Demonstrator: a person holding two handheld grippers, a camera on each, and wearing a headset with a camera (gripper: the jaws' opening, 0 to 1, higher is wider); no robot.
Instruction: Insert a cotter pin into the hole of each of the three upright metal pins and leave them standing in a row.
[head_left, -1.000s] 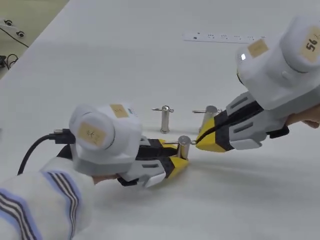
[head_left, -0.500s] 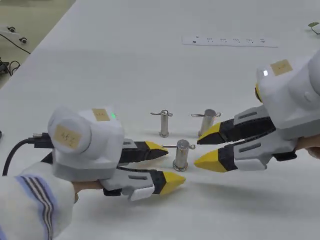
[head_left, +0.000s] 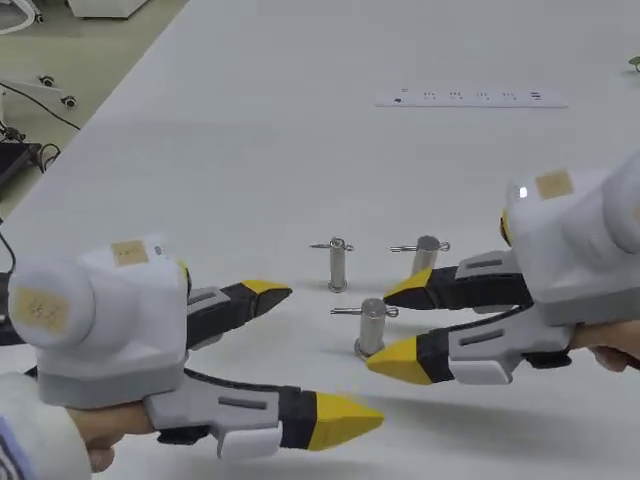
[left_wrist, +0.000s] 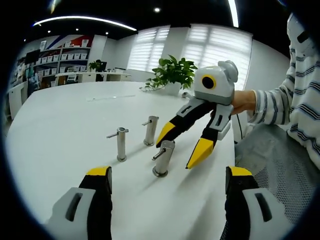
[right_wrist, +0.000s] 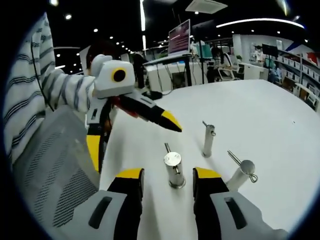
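Above table (head_left: 250, 150), left claw (head_left: 318, 355) wide open, empty; right claw (head_left: 388, 329) open, empty, beside front pin (head_left: 372, 312).

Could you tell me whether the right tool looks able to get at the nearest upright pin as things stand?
Probably yes: the right tool is open and points straight at the nearest pin, nothing between them; the left tool is off to one side.
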